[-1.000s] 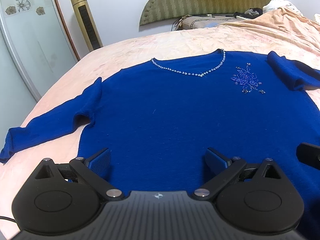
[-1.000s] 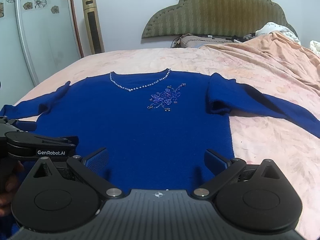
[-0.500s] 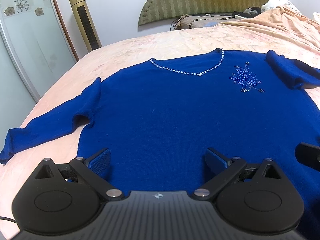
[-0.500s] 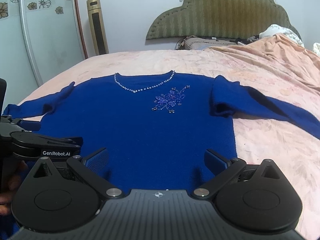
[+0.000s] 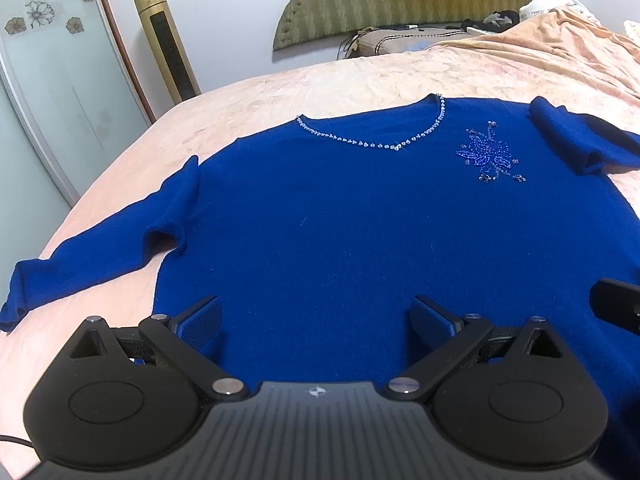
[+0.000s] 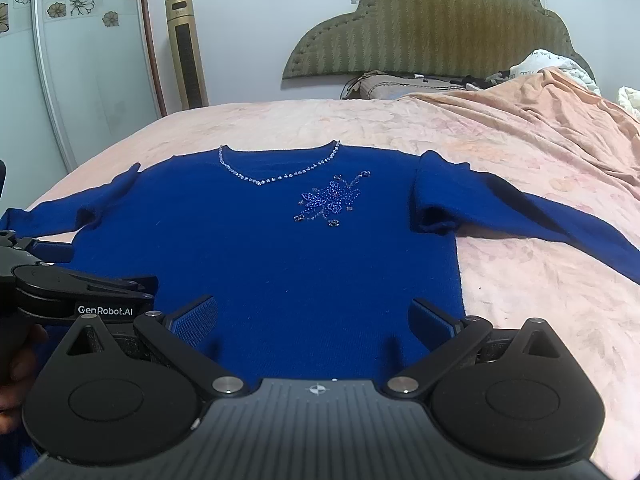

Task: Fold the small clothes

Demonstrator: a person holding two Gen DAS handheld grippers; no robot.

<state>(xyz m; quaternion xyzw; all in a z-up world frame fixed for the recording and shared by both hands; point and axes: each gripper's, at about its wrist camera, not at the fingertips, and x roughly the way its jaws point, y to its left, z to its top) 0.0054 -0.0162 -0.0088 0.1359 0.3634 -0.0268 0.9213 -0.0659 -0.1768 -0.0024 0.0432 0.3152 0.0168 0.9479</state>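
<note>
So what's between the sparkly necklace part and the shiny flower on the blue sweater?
Only plain blue knit lies between the beaded neckline and the beaded flower of the blue sweater, seen in the right wrist view.

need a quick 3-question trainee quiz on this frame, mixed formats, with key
1. True or false: the blue sweater lies face up and spread flat on the bed, both sleeves out to the sides.
2. Multiple choice: the beaded flower sits (A) on the hem, (B) just below the neckline, toward the right sleeve, (C) on the left cuff.
3. Fill in: the left gripper and the right gripper both hover near the sweater's lower edge with fingers ____ and nothing between them.

Key: 1 true; 2 B; 3 open
</note>
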